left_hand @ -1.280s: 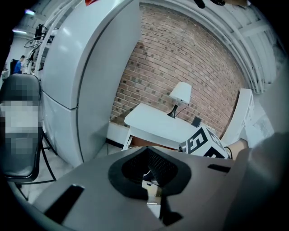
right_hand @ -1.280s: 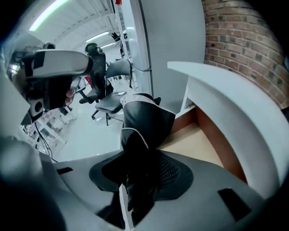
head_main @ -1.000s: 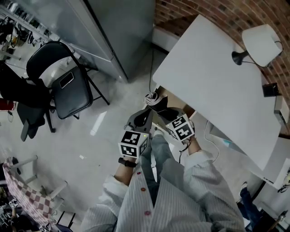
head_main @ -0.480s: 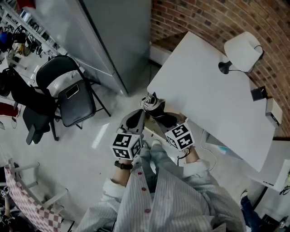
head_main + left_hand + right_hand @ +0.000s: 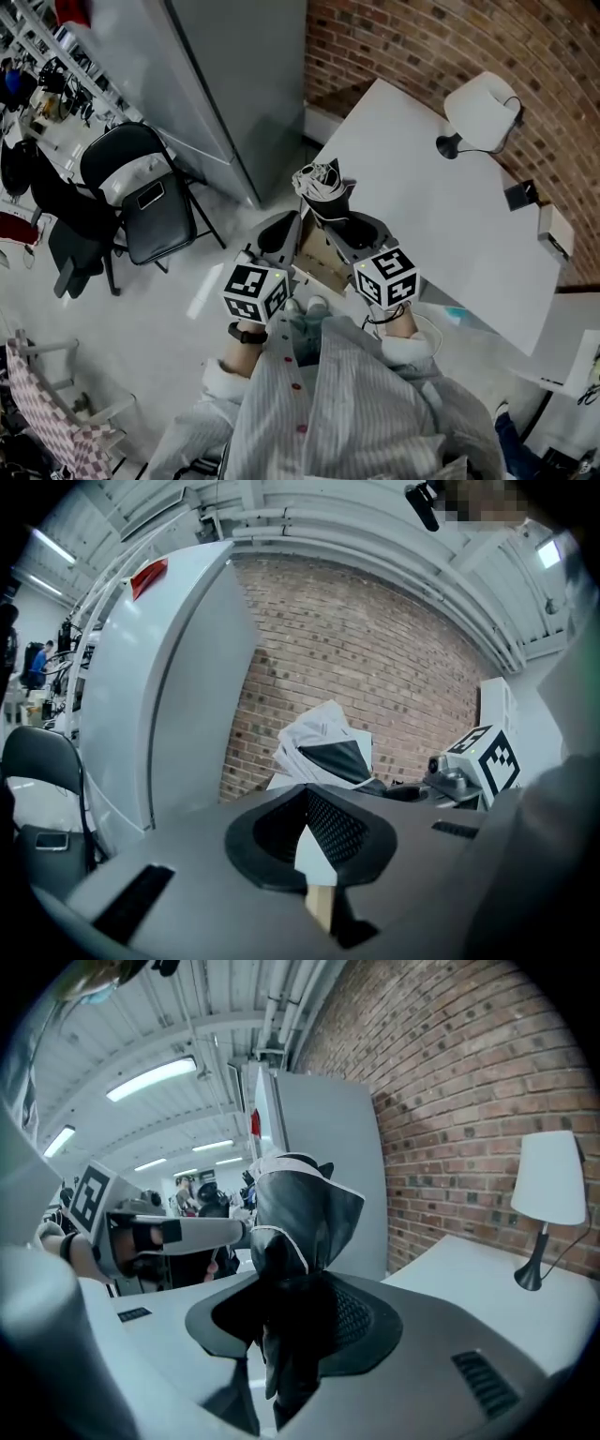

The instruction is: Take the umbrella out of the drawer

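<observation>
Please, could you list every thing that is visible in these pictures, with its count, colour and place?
umbrella: 1, black and white, folded, held up over the table's near edge
table: 1, white, by the brick wall
lamp: 1, white shade, dark foot, on the table's far corner
small box: 1, dark, on the table near the wall
drawer: 1, wooden inside, open under the table
cabinet: 1, grey, left of the table
folding chair: 1, black, left of the cabinet
brick wall: 1, reddish-brown, behind the table
striped shirt: 1, pale, bottom
left tool: 1, grey, jaws apart, empty
right tool: 1, grey, closed on the umbrella
</observation>
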